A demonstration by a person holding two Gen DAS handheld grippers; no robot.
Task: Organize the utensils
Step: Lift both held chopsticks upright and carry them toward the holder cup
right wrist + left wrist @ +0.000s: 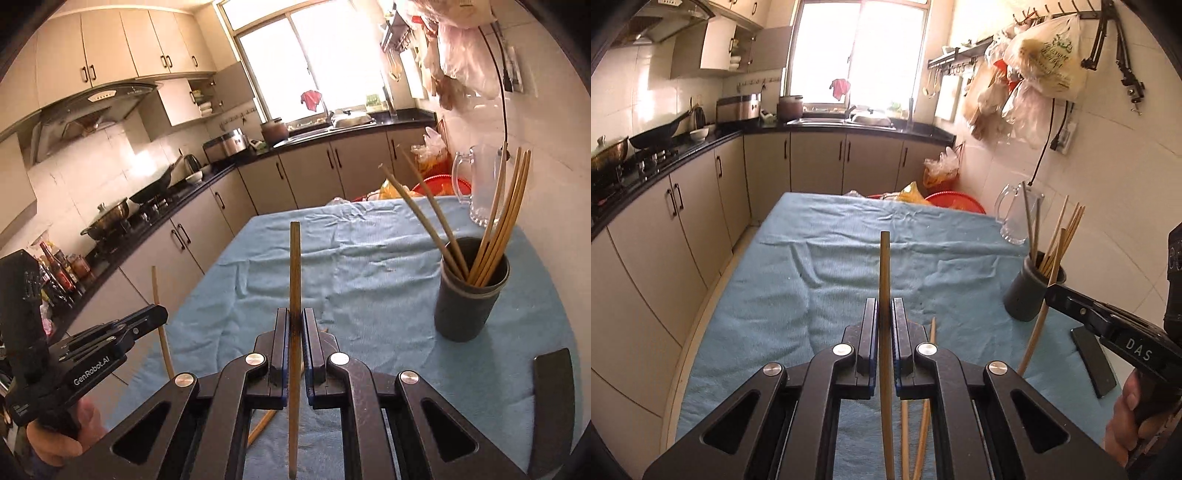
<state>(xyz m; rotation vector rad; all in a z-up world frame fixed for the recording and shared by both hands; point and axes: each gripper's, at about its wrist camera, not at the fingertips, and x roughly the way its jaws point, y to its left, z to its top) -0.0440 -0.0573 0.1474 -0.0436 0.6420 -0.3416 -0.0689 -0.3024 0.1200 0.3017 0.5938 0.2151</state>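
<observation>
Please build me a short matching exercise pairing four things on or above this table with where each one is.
Things:
1. left claw
2. dark holder
3. glass jug
4. loose chopsticks

Places:
A. lying on the blue cloth
B. far right table corner
C. shut on one chopstick
D. upright, filled with chopsticks

Pairs: 1-C, 2-D, 3-B, 4-A

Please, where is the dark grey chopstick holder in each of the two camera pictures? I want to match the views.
Left wrist view: the dark grey chopstick holder stands at the right edge, partly behind the right gripper.
Right wrist view: the holder stands right of centre, in full view, on the blue cloth.
Shared landmark: the clear glass pitcher just behind the holder.
</observation>
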